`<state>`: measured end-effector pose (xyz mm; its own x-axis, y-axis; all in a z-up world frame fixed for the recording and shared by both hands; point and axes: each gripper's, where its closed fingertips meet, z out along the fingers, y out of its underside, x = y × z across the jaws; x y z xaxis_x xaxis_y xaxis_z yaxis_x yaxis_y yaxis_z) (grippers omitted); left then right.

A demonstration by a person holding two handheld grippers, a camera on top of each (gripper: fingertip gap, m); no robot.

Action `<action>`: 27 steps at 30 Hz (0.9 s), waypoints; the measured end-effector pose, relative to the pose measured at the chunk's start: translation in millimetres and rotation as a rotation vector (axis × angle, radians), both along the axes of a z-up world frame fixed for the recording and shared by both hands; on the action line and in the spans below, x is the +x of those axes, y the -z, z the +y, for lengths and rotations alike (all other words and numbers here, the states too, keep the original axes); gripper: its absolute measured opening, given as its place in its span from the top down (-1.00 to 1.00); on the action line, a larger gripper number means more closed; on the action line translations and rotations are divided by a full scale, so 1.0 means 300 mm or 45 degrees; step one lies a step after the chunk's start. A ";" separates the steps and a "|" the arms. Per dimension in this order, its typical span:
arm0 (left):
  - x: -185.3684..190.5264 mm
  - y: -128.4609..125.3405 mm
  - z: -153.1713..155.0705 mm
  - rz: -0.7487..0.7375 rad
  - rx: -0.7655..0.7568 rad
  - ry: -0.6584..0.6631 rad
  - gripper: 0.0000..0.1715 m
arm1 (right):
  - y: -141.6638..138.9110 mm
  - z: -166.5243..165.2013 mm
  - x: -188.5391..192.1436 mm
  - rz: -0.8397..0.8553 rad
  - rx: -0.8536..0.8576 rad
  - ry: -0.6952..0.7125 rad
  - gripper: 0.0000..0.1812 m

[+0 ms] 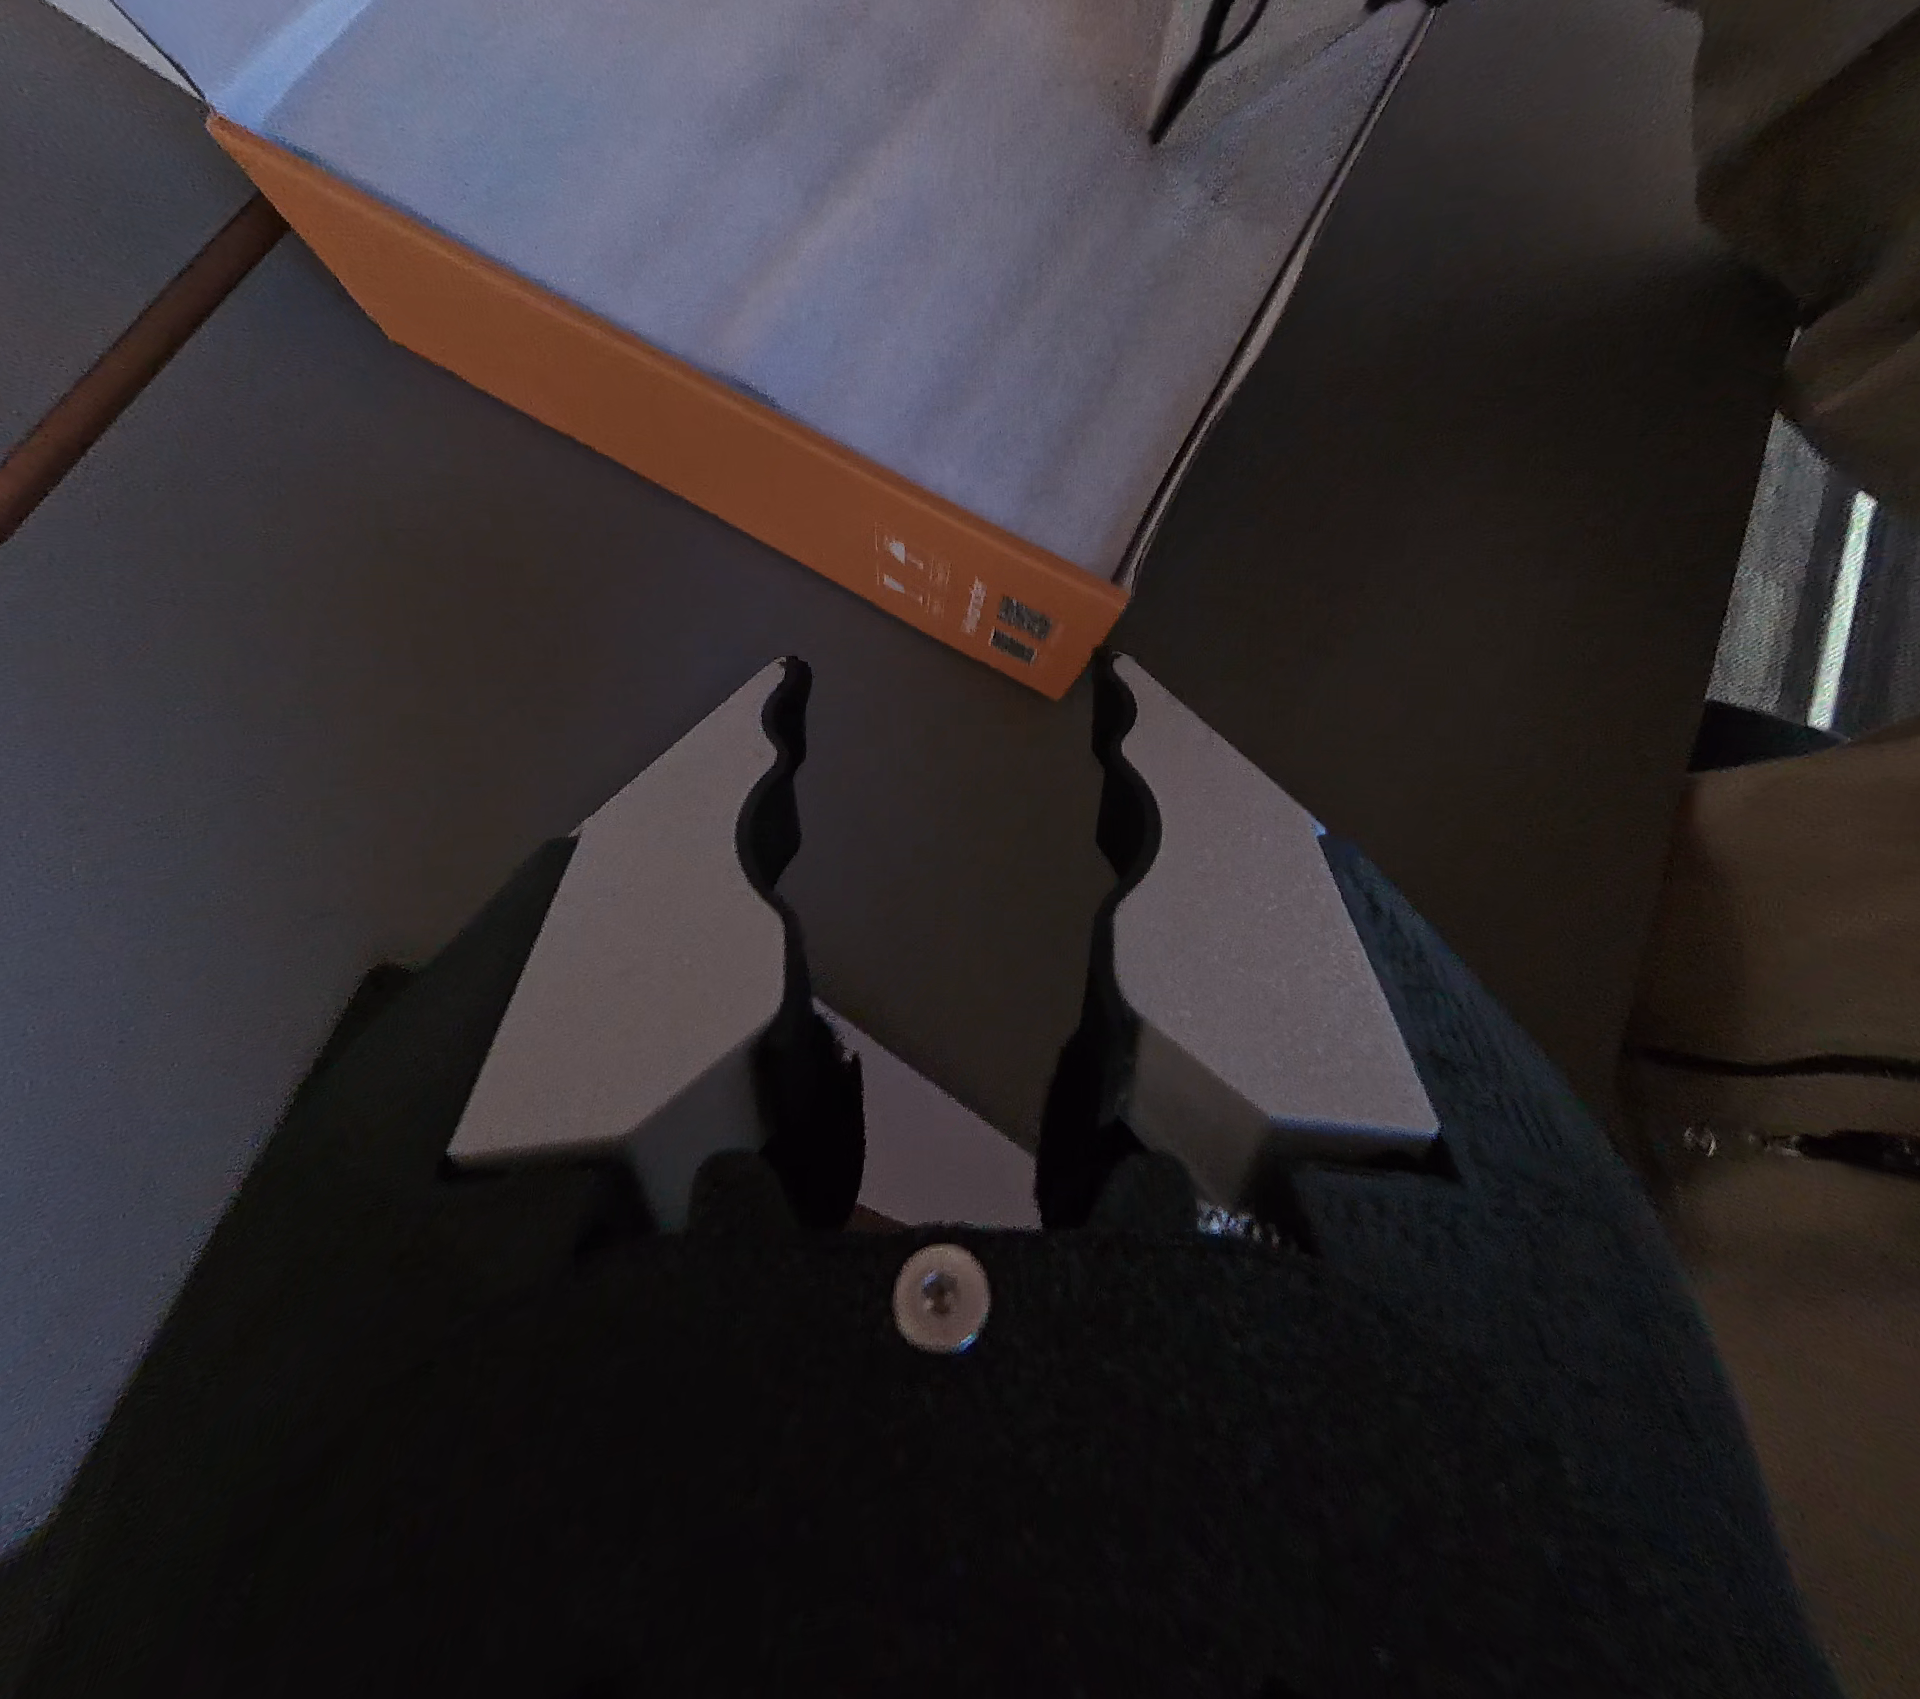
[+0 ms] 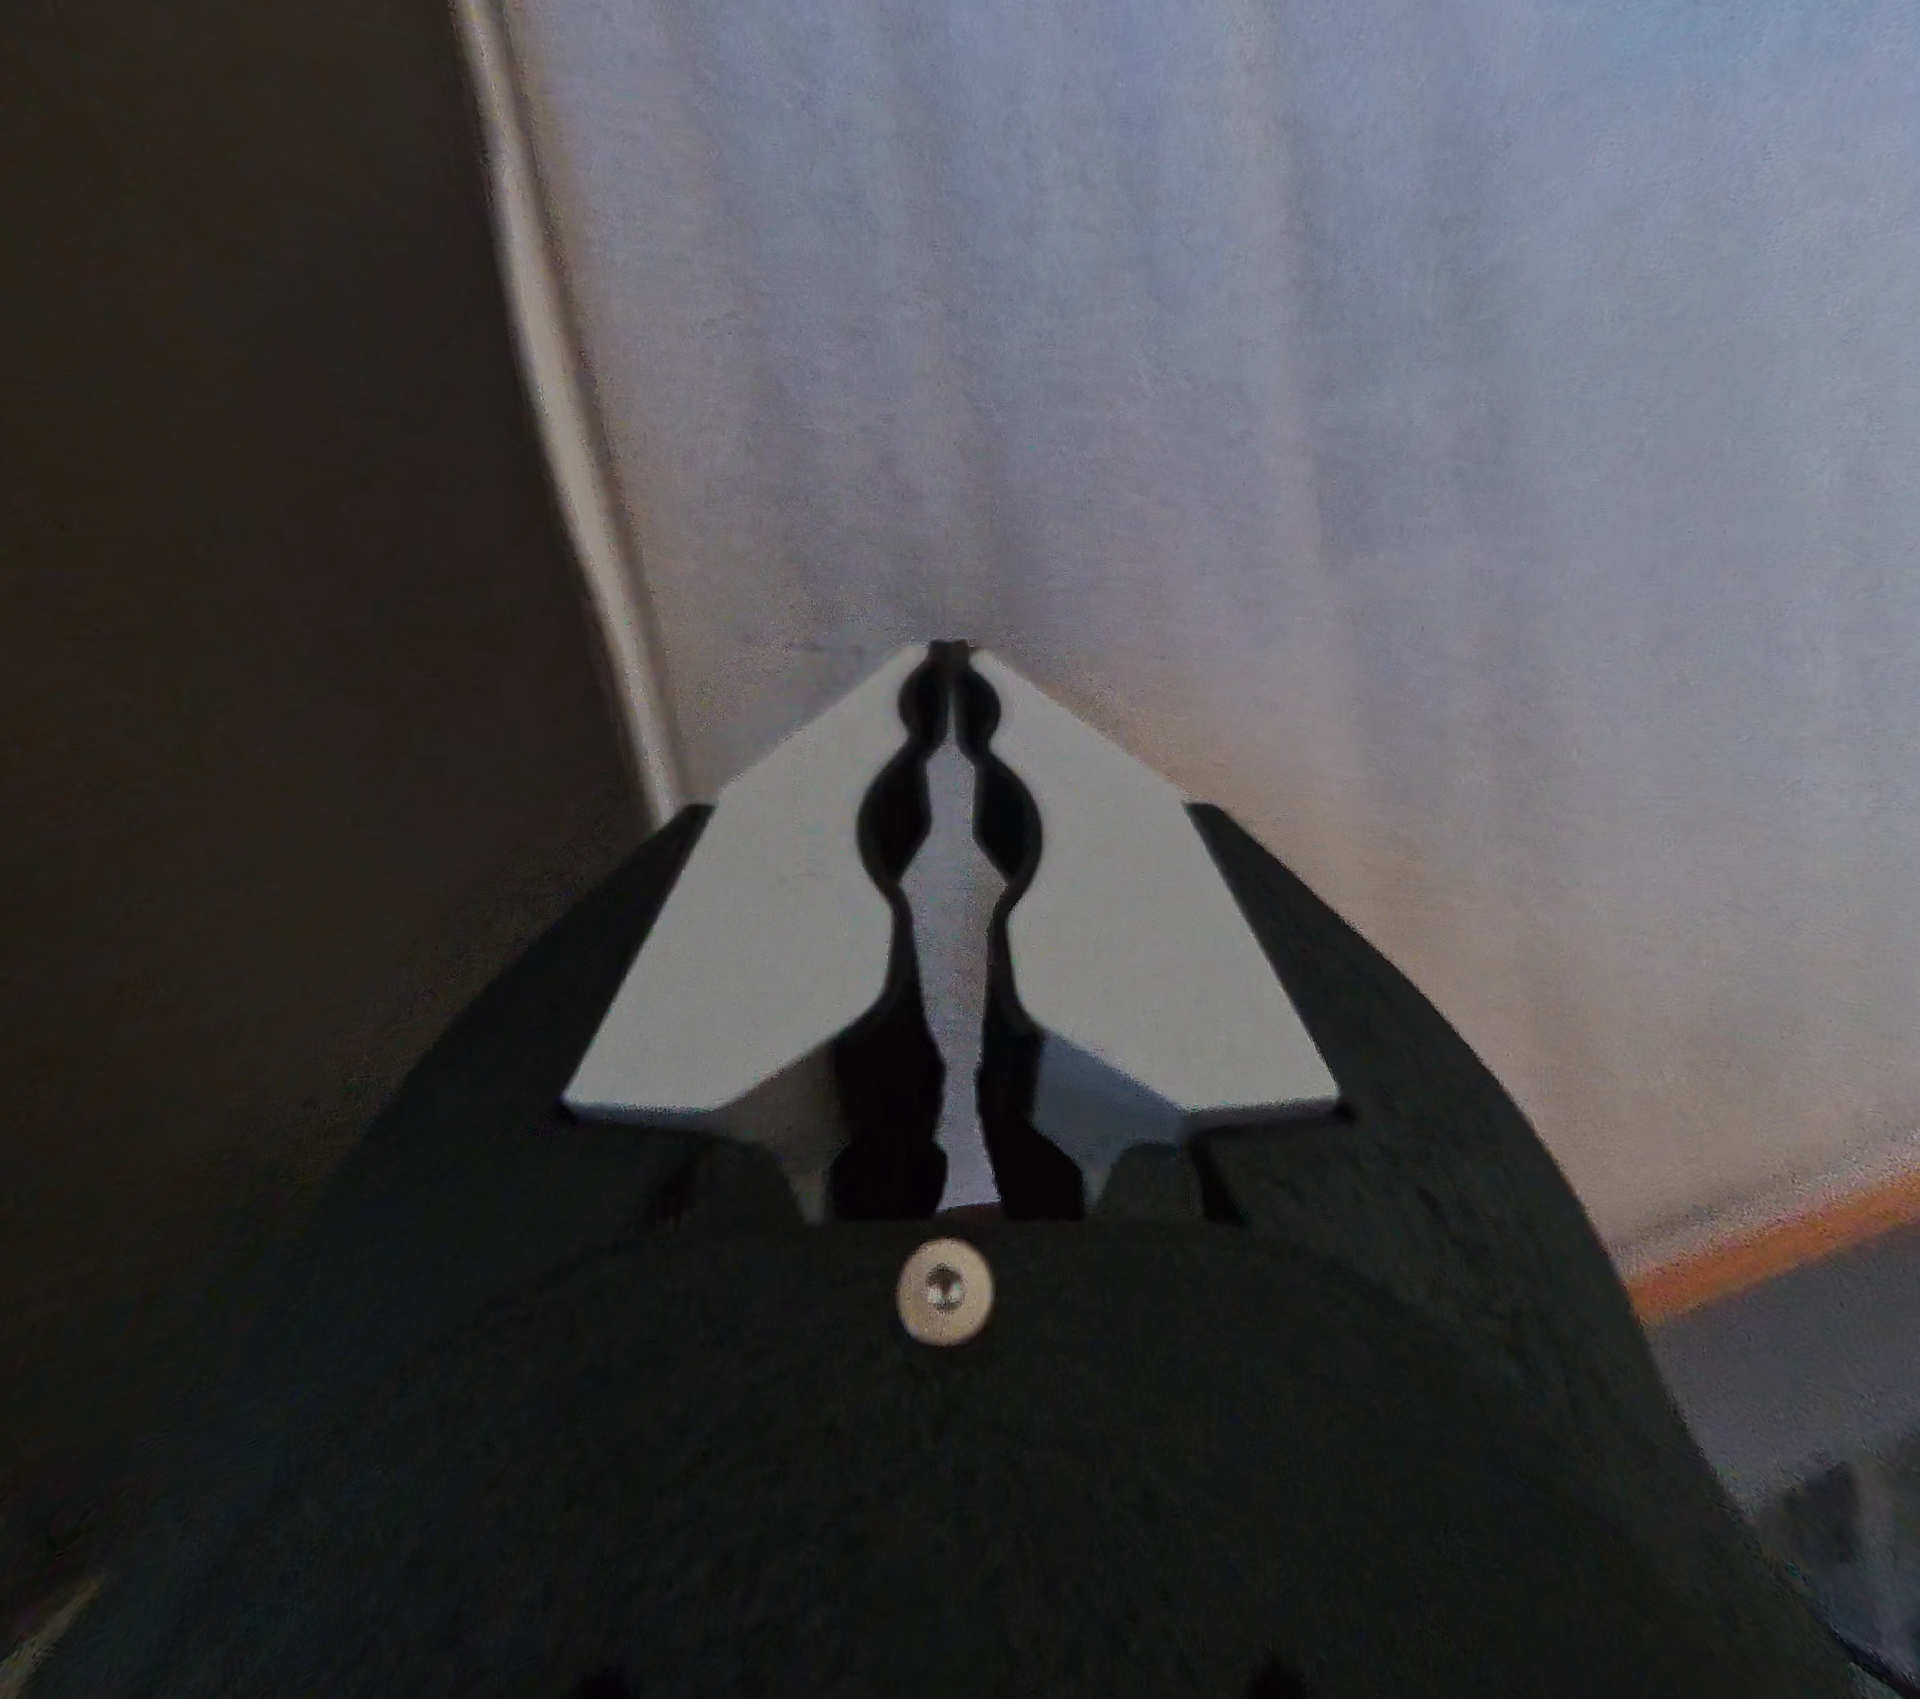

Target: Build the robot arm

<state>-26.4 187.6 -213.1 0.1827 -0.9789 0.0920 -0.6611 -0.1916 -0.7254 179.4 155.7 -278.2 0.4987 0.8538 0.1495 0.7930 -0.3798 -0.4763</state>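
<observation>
A flat box with a white top [image 1: 727, 143] and an orange side [image 1: 644, 392] lies on a dark grey table [image 1: 312, 662]. My left gripper [image 1: 945, 667] is open and empty. Its tips are just short of the box's near corner, and the right fingertip [image 1: 1117, 683] is almost at the orange side. My right gripper [image 2: 948, 647] is shut with nothing between the fingers. Its tips point at the box's white top [image 2: 1143, 247], close to one edge. It also shows in the left wrist view [image 1: 1169, 122], over the far part of the box top.
A person in beige clothing [image 1: 1818, 195] stands along the right of the table. A brown strip [image 1: 135, 361] runs across the table surface at the left. The box's orange edge [image 2: 1787, 1244] shows low right in the right wrist view, with dark table [image 2: 208, 506] on the left. Across from one pair of fingers to the other is roughly 20 centimeters.
</observation>
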 end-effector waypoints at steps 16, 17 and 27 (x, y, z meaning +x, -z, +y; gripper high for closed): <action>0.320 0.030 -0.032 -0.176 -0.317 0.090 0.33 | -0.078 -0.075 0.260 0.069 -0.143 0.294 0.31; 0.326 0.041 -0.037 -0.159 -0.306 0.090 0.26 | -0.081 -0.092 0.294 0.109 -0.166 0.354 0.23; 0.363 0.181 0.018 0.086 -0.101 -0.012 0.77 | 0.024 -0.044 0.396 0.127 -0.138 0.929 -0.10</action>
<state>82.6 192.9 -267.5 0.2000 -0.9672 0.1563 -0.7058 -0.2529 -0.6617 298.1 142.6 -285.3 0.9514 0.3079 0.0078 0.2764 -0.8424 -0.4626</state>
